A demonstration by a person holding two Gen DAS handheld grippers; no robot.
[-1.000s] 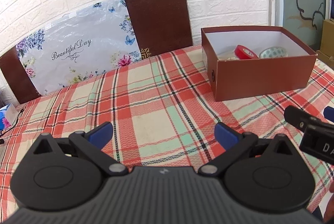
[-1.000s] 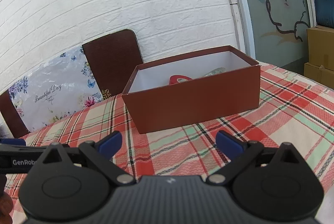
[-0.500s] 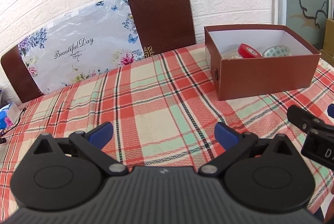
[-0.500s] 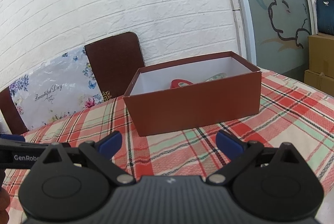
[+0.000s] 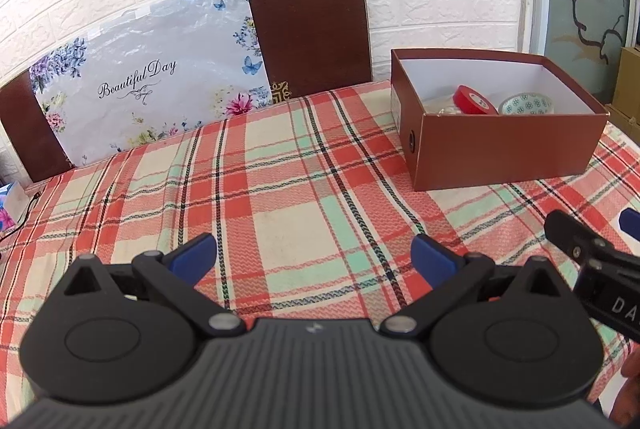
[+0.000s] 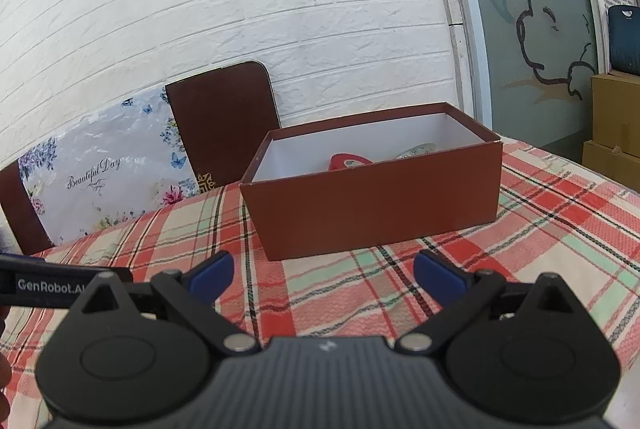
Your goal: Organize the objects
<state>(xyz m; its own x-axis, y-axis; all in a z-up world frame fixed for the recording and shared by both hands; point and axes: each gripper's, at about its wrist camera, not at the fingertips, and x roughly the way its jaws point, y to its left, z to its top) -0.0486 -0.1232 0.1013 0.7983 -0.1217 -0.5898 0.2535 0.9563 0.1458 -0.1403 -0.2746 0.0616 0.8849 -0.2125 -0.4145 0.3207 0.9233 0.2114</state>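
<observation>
Apparently the sorting is finished or between items: nearest, the left gripper (image 5: 314, 255) and right gripper (image 6: 323, 273) both hover with jaws spread wide and nothing between them, above bare plaid tablecloth (image 5: 280, 189). Farther back, the open brown box (image 5: 504, 149) sits on the cloth holding a red tape roll (image 5: 474, 100) and a patterned roll (image 5: 526, 105); any next move needs a loose object, and none shows.

A home dining corner: plaid tablecloth (image 5: 280, 189), brown chairs (image 5: 308, 33), white brick wall (image 6: 240, 9).
</observation>
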